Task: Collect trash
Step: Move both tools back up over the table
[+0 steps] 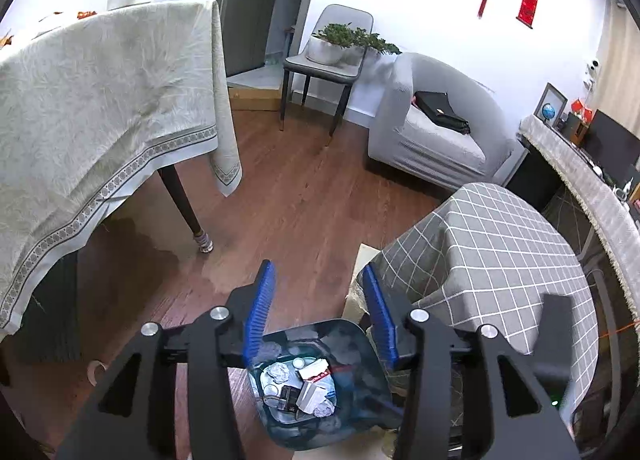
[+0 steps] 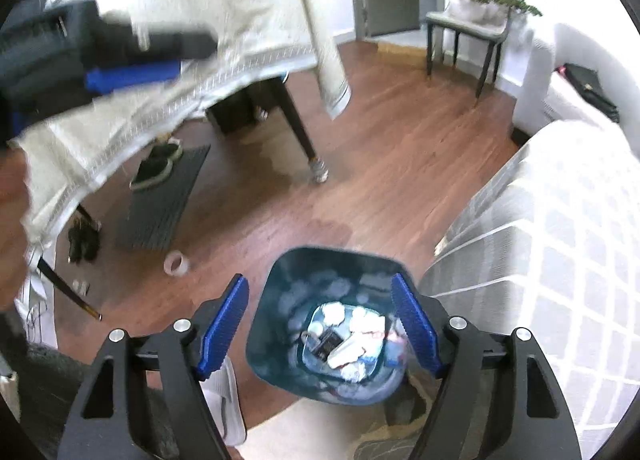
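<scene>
A dark blue-green trash bin (image 1: 362, 370) stands on the wooden floor, holding trash (image 1: 304, 384): crumpled paper, small boxes and wrappers. My left gripper (image 1: 317, 272) hovers above the bin's far rim. Its blue pads are open with nothing between them. In the right wrist view the same bin (image 2: 280, 300) lies straight below my right gripper (image 2: 318, 280). That gripper is also open and holds nothing. The trash (image 2: 348, 336) shows at the bin's bottom. The left gripper (image 2: 132, 75) appears blurred at the upper left of that view.
A table with a pale tablecloth (image 1: 100, 99) stands to the left, and a grey checked cloth (image 1: 500, 260) covers furniture on the right. A tape roll (image 2: 178, 263), a dark mat (image 2: 160, 199) and shoes lie on the floor. Beyond are a sofa (image 1: 432, 131) and a chair (image 1: 332, 71).
</scene>
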